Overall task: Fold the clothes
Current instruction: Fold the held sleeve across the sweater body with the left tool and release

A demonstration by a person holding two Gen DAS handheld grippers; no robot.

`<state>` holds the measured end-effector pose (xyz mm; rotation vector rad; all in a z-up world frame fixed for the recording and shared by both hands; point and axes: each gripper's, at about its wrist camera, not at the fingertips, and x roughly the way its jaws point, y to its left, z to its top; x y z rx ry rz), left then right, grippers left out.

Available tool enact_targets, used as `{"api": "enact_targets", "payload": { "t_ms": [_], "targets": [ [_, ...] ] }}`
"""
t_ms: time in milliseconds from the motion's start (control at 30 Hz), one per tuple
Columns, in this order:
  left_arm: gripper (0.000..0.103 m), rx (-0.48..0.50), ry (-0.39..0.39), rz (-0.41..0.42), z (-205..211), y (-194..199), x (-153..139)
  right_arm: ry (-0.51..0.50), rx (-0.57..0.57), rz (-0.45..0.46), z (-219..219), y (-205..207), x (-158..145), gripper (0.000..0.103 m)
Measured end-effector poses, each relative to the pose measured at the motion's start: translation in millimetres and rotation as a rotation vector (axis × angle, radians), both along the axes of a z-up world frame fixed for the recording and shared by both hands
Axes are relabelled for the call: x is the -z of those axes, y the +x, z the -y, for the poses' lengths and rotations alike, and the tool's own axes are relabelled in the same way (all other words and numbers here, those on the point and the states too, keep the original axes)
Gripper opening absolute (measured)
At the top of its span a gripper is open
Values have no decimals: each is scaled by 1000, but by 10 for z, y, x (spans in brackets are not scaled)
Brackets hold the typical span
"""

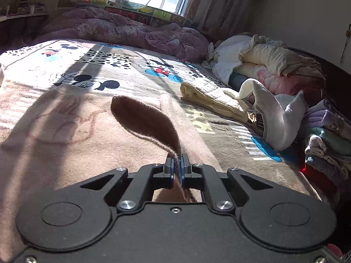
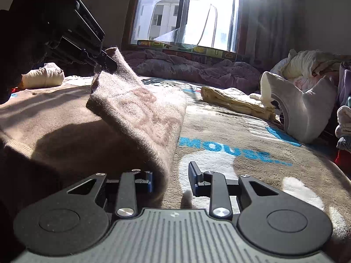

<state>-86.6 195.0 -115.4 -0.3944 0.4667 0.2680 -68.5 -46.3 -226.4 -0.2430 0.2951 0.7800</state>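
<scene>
Nearest the right-wrist lens: right gripper (image 2: 170, 178), jaws spread wide and holding nothing, low over the bed blanket (image 2: 230, 153), with the sweater's raised edge just beside its left finger.

Landmark for all positions: pink-brown sweater (image 2: 65, 118), spread on the blanket.

- Left of the sweater: a rolled cream bundle (image 2: 42, 77), well apart, at the bed's edge.
- On the sweater: left gripper (image 2: 107, 62), clenched on the hem or side edge, lifting a flap with faint lettering up and over the body of the garment. In the left-wrist view the same gripper (image 1: 180, 166) pinches a thin fuzzy edge between closed fingers.
- Right of the sweater: a folded yellow quilted cloth (image 2: 237, 102), then a grey-and-white garment (image 2: 307, 109) slumped upright, then a heap of mixed clothes (image 1: 329, 138).
- Behind the sweater: a purple quilt (image 1: 122, 28) under the window.

Handling, judged: knit, soft and light, with no stiffness; it drapes and sags from a single pinch, and the fuzzy surface should grip rather than slide. The flap appears part-way through a fold. A second hold by the free gripper on the same raised edge, nearer the camera, would likely keep the fold line straight.
</scene>
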Motion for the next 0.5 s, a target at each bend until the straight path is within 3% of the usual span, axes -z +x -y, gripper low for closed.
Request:
{"api": "enact_targets", "payload": {
  "t_ms": [333, 500],
  "targets": [
    [4, -37, 24, 53, -227, -337, -115, -71, -79, 87, -119, -200, 13, 31],
    [4, -82, 6, 45, -290, -579, 59, -91, -96, 102, -139, -258, 19, 31]
  ]
}}
